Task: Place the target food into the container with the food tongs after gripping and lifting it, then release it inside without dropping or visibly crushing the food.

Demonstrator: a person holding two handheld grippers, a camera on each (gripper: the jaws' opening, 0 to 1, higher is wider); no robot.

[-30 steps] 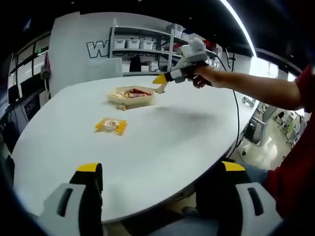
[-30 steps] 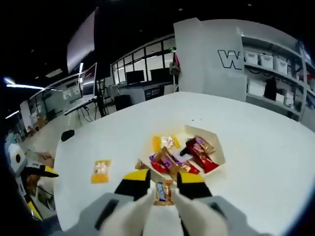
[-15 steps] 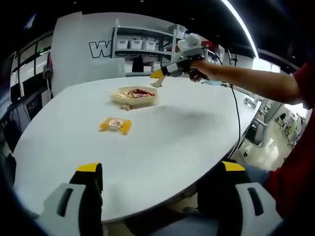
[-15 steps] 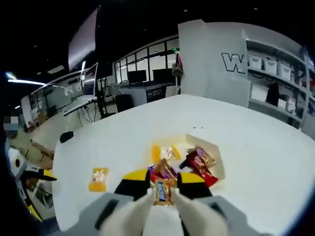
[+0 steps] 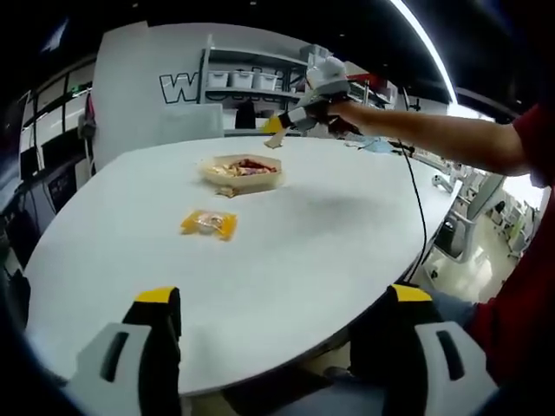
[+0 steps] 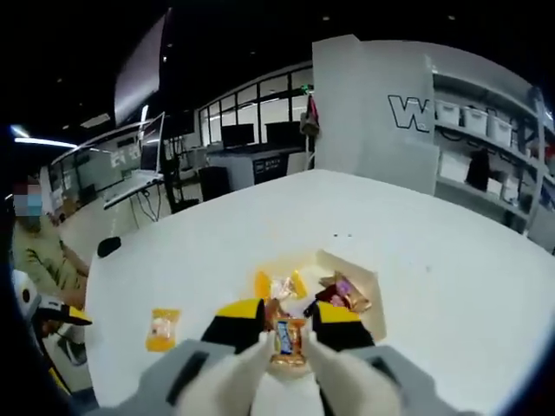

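Left gripper (image 5: 277,329): yellow-tipped jaws spread wide at the bottom of the left gripper view, holding nothing, above the round white table (image 5: 286,251).
Loose yellow snack packet (image 5: 208,224): left of centre on the table, apart from the container.
Beige paper tray of wrapped sweets (image 5: 240,170): upper centre.
Right gripper (image 6: 289,322): jaws pinching a small orange-and-blue wrapped candy (image 6: 288,340), raised over the tray (image 6: 375,299) at lower centre of the right gripper view.
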